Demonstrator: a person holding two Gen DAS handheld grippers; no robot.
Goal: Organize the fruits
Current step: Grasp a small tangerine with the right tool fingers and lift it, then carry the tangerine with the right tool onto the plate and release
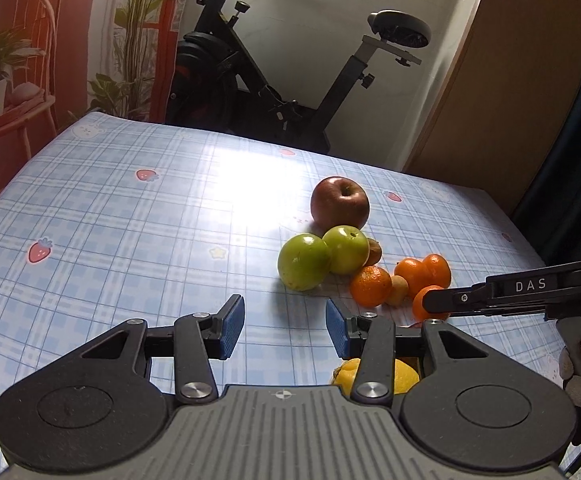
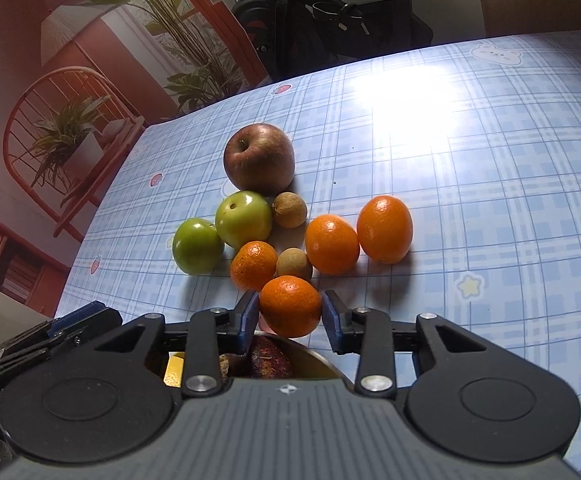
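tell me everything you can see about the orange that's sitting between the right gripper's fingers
The orange is small, round and bright, with dimpled, slightly glossy peel and a pale highlight on top. It sits nearest the camera, in front of the fruit cluster on the checked tablecloth. The right gripper flanks it, its blue pads at both sides and apparently pressing. Just behind it lies a small brown fruit.

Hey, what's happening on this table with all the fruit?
A person is sorting fruit with two handheld tools. The right tool is clamped on a small orange mandarin at the near edge of the pile on the blue checked tablecloth. The left tool hangs open and empty near two green apples.
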